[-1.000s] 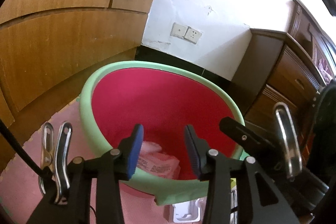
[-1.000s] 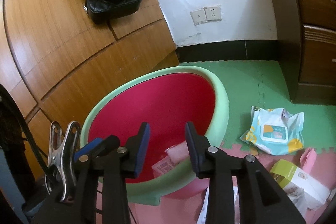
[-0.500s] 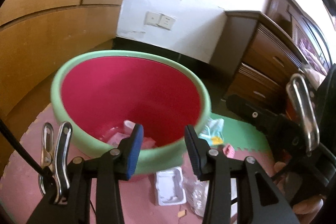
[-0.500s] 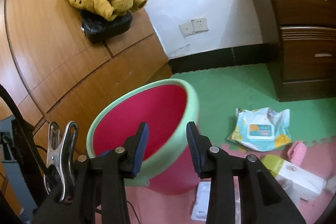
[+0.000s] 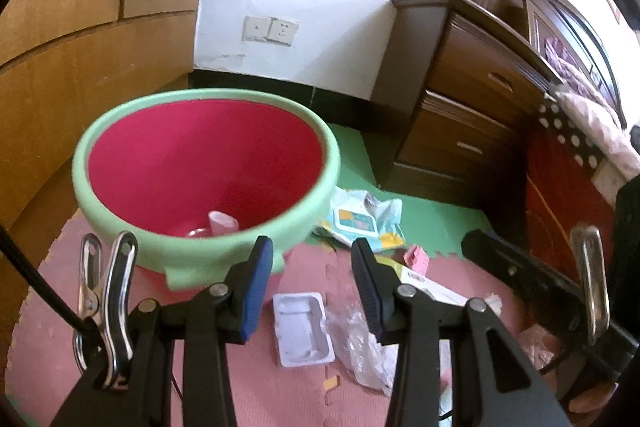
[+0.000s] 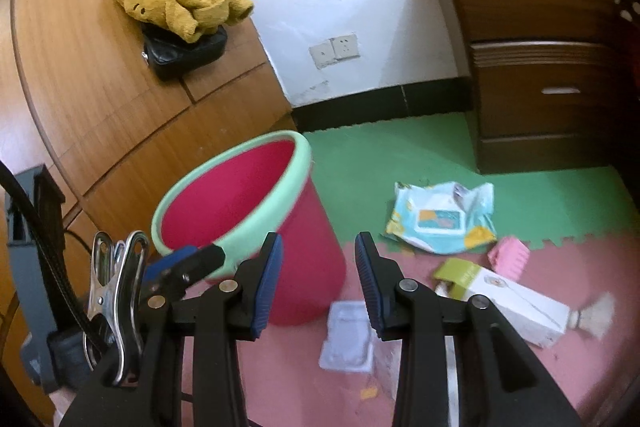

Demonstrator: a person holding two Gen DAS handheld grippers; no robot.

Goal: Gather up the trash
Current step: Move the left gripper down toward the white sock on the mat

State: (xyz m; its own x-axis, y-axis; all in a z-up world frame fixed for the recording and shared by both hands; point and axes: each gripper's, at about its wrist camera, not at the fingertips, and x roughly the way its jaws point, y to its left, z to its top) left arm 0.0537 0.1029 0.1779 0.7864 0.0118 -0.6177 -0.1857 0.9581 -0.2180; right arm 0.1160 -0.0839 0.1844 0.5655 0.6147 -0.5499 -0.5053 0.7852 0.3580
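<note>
Trash is lying scattered on the foam floor mat (image 6: 580, 367) beside the red bucket (image 6: 304, 259), which is standing close to the litter so drops are short; a pink packet (image 5: 222, 221) is already sitting at its bottom. Left gripper (image 5: 312, 287) and right gripper (image 6: 318, 287) are both hovering with jaws apart and nothing between them, seemingly lining up on the white plastic tray (image 5: 302, 327), crumpled clear wrap (image 5: 360, 347), wet-wipes pack (image 6: 440, 217) and carton (image 6: 504, 299) waiting to be collected.

Bin's (image 5: 208, 155) contents mostly hidden
</note>
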